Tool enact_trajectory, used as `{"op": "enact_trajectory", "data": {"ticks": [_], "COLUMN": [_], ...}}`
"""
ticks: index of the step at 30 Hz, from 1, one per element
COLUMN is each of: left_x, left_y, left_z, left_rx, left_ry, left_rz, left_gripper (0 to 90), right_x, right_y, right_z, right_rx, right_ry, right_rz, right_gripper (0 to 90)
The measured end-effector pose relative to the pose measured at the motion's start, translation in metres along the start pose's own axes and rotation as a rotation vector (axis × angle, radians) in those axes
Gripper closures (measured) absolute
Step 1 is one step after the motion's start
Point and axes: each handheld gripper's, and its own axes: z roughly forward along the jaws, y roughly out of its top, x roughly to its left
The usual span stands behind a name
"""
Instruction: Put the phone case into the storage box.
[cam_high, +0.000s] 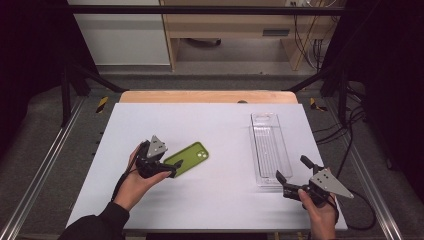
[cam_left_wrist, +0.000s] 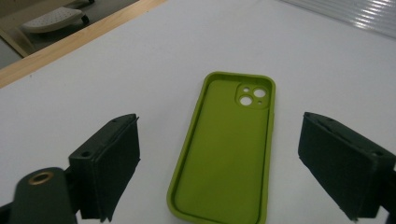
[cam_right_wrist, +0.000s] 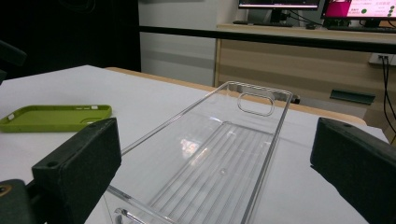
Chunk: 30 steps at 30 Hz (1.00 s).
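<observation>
A lime-green phone case (cam_high: 191, 157) lies hollow side up on the white table, its camera cut-out at the far right end. My left gripper (cam_high: 170, 168) sits at the case's near end. In the left gripper view the case (cam_left_wrist: 229, 154) lies between the wide-apart jaws of that gripper (cam_left_wrist: 219, 163), and neither pad touches it. A clear plastic tray (cam_high: 259, 150) lies lengthwise at the right. My right gripper (cam_high: 292, 169) is open at the tray's near end. The right gripper view looks along the tray (cam_right_wrist: 276, 133) between the spread jaws of the right gripper (cam_right_wrist: 219, 172), with the case (cam_right_wrist: 56, 116) far to the left.
The white table top (cam_high: 220, 200) ends in a wooden strip (cam_high: 207, 96) at the far side. Dark metal frame rails (cam_high: 47, 165) run along both sides, and cables (cam_high: 360, 200) trail off to the right. Beyond the table stand wooden furniture and monitors (cam_right_wrist: 280, 4).
</observation>
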Motion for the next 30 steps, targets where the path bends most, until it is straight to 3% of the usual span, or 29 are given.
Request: {"op": "enact_trajectory", "data": {"ticks": [6, 15, 19, 28, 30], "left_x": [-0.002, 0.003, 0.003, 0.001, 0.001], "left_y": [0.002, -0.003, -0.005, -0.006, -0.011], "left_z": [0.009, 0.021, 0.024, 0.027, 0.031], "left_rx": [0.027, 0.085, 0.12, 0.165, 0.205], "left_ry": [-0.003, -0.034, -0.045, -0.055, -0.061], "left_rz": [0.014, -0.037, -0.043, -0.05, -0.052], "left_gripper": [33.2, 76.2, 87.1, 90.0, 90.0], "right_x": [0.0, -0.001, -0.001, -0.002, -0.002], "right_y": [0.0, 0.0, -0.001, -0.001, -0.001], "right_z": [-0.001, -0.001, -0.002, -0.002, -0.002], "right_rx": [-0.003, -0.002, -0.001, -0.006, -0.002], "right_ry": [0.0, -0.004, -0.003, -0.009, -0.008], "right_rz": [0.001, 0.006, 0.012, 0.013, 0.014], "right_gripper": [2.4, 2.5, 2.6, 2.8, 2.8]}}
